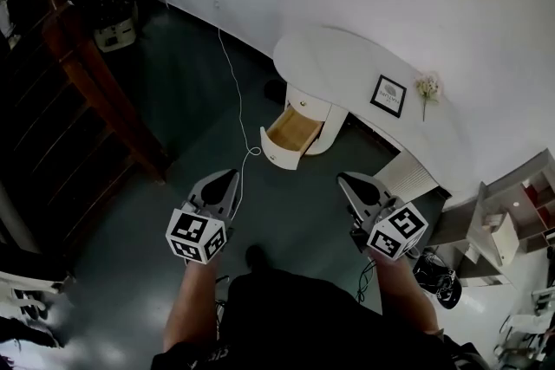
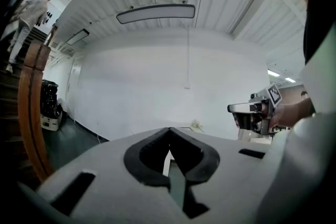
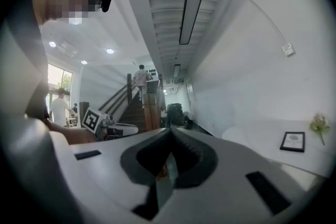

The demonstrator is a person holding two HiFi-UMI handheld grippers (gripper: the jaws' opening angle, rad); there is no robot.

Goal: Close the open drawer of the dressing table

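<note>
Left gripper (image 1: 227, 178): jaws clenched tip to tip, nothing held; right gripper (image 1: 345, 178): jaws likewise clenched on nothing; both are raised above the floor. The open drawer (image 1: 290, 133) stands pulled out of the white dressing table (image 1: 338, 56), ahead of both jaw pairs, between their lines, well apart; a framed picture (image 1: 388, 95) stands on the tabletop beyond the right jaws.

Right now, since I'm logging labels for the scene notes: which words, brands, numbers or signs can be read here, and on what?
No text here can be read.
Framed picture on the dressing table: its print is too small to read.
Left gripper and right gripper: their cubes bear black-and-white square markers only, no letters or numbers.
</note>
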